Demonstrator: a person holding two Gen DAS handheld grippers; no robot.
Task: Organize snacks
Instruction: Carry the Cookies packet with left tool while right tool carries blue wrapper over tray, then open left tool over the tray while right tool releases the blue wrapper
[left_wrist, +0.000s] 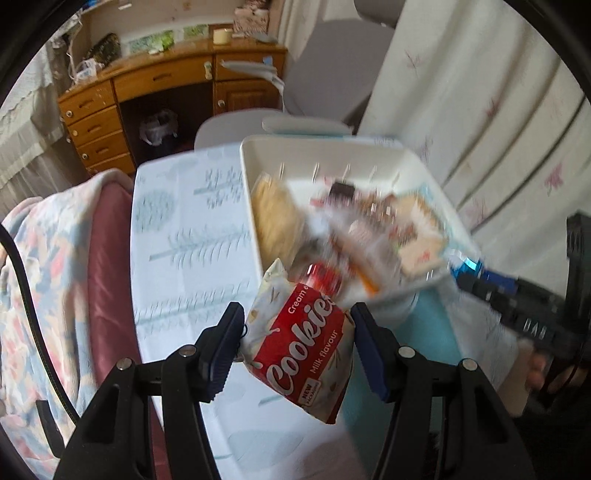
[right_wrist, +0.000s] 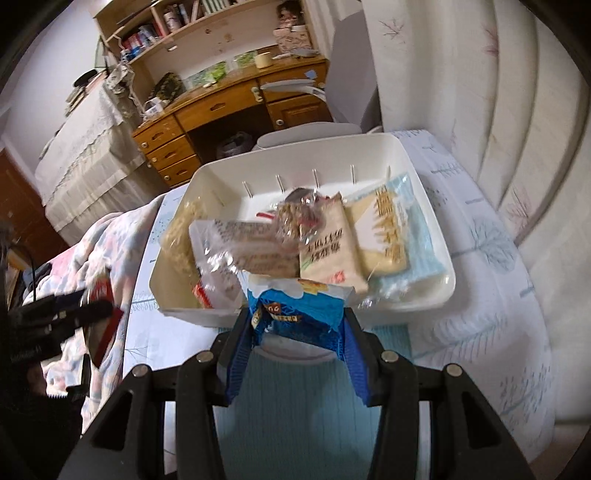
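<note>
Patterned tablecloth (right_wrist: 480, 236), white bin (right_wrist: 417, 295), jaws gripping cookie packet (left_wrist: 299, 343), blue packet (right_wrist: 295, 317)

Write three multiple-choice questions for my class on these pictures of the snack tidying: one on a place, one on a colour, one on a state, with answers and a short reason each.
1. Where are most of the snacks?
A. In the white bin
B. In a desk drawer
C. On the chair

2. What colour is the packet in the right gripper?
A. Green
B. Blue
C. Black

3. How is the cookie packet?
A. Lying in the bin
B. Torn open and empty
C. Held in the left gripper

Answers:
1 A, packets are piled inside the white bin.
2 B, the right gripper is closed on a blue packet.
3 C, the left gripper clamps the cookie packet in front of the bin.
</note>
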